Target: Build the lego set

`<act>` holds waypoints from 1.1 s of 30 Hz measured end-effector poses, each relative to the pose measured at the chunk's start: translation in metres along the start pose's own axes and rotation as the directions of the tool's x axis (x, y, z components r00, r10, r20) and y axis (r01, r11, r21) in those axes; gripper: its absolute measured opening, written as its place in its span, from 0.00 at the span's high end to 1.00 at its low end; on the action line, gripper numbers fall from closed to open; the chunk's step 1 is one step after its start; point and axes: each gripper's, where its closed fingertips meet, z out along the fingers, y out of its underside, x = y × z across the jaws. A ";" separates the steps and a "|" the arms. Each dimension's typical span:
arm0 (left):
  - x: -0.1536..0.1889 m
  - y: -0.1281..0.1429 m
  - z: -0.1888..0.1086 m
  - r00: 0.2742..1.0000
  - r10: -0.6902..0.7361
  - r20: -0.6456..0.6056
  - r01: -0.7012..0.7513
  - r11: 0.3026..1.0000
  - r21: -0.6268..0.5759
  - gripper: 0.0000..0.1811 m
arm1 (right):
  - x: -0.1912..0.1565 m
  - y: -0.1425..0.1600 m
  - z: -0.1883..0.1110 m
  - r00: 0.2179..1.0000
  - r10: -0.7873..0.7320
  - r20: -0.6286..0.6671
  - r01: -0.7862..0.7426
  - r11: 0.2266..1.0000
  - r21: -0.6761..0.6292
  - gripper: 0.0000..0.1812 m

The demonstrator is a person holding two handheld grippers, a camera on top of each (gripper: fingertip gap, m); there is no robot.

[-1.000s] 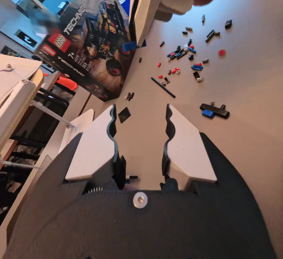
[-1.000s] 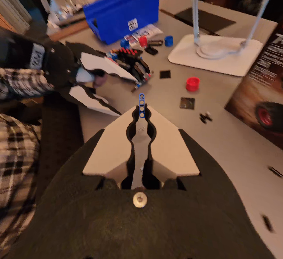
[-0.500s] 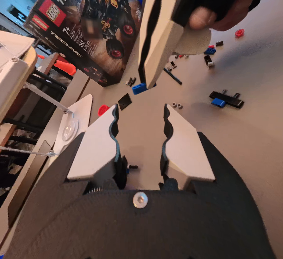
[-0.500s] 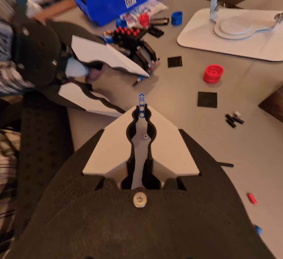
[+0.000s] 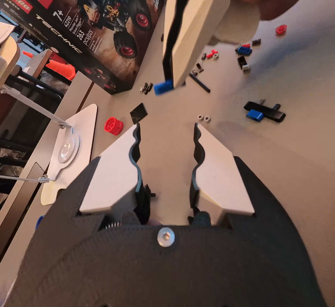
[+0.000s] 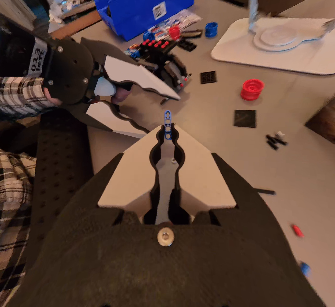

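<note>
My right gripper (image 6: 167, 128) is shut on a thin blue beam (image 6: 167, 120) with holes, which sticks out past its tips. In the left wrist view the same gripper (image 5: 171, 84) hangs from above with the blue beam (image 5: 163, 87) at its tip. My left gripper (image 5: 166, 126) is open and empty above the table; it also shows at the left of the right wrist view (image 6: 155, 113), open. A partly built black model (image 6: 166, 62) with red pins stands behind its upper finger. Loose pieces (image 5: 243, 51) lie scattered on the table.
The set's box (image 5: 94, 26) stands at the left. A red wheel hub (image 5: 113, 126), black squares (image 5: 138, 113), two grey bushes (image 5: 203, 118) and a black and blue part (image 5: 262, 112) lie near. A blue bin (image 6: 143, 2) and a white lamp base (image 6: 272, 44) stand at the back.
My right gripper with the blue beam has come closer to my left gripper and lower toward the table. The left view has shifted, so the red hub and grey bushes now show.
</note>
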 end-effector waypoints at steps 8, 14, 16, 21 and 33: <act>0.009 -0.001 0.003 0.998 0.010 -0.061 -0.010 1.000 -0.009 0.78 | 0.053 -0.001 -0.090 0.979 0.131 -0.156 -0.102 0.978 0.182 0.97; 0.027 -0.018 0.009 0.986 0.045 -0.158 -0.046 0.999 -0.001 0.81 | 0.081 0.022 -0.132 0.941 0.147 -0.306 -0.093 0.978 0.185 0.97; 0.030 -0.029 0.014 0.981 0.072 -0.179 -0.072 0.997 0.009 0.83 | 0.084 0.027 -0.139 0.935 0.153 -0.321 -0.096 0.978 0.188 0.97; 0.038 -0.057 0.033 0.962 0.145 -0.232 -0.142 0.989 0.032 0.86 | 0.089 0.042 -0.153 0.918 0.124 -0.378 -0.076 0.987 0.140 0.97; 0.093 -0.106 0.082 0.860 0.256 -0.441 -0.227 0.967 0.119 0.89 | 0.114 0.074 -0.183 0.905 0.168 -0.392 -0.093 0.974 0.204 0.97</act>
